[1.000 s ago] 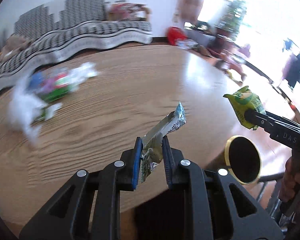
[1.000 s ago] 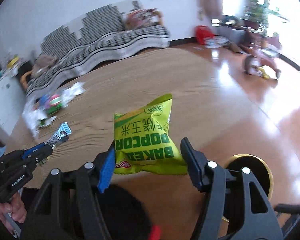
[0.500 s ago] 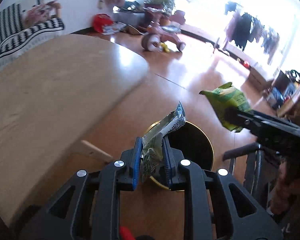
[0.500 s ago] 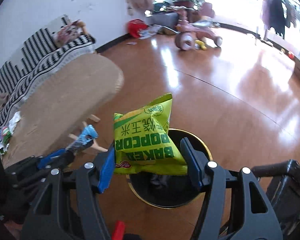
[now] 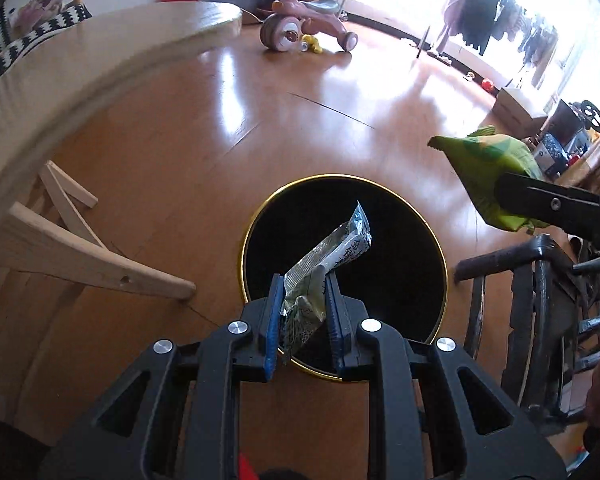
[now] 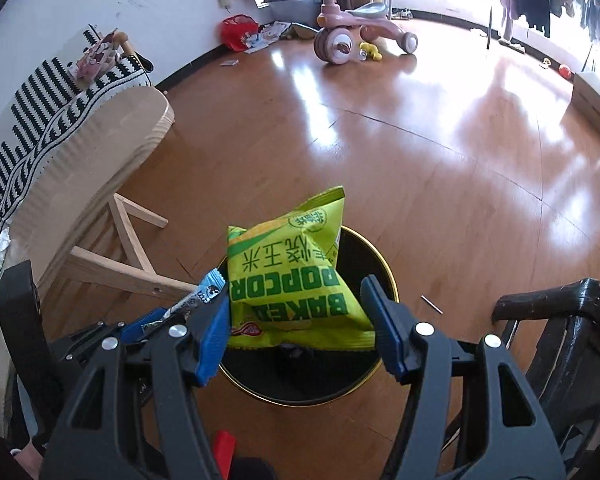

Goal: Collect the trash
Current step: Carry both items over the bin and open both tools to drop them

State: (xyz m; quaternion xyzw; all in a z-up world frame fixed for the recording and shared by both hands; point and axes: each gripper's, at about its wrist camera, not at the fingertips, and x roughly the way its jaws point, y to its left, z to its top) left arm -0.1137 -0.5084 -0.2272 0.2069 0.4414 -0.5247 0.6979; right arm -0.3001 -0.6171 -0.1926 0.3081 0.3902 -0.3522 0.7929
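Left wrist view shows me the drop step: my left gripper [image 5: 302, 300] has its fingers clamped on a thin silver-green snack wrapper [image 5: 328, 256], which hangs over the open mouth of the round black trash bin [image 5: 400, 292] with a gold rim, standing on the wooden floor. In the right wrist view, my right gripper [image 6: 296, 320] has its fingers pressed on both sides of a yellow-green baked popcorn bag [image 6: 288, 276], puffy and printed upside down, also above the bin. I judge the next move is only to part the fingers, each above the opening, so both pieces fall inside.
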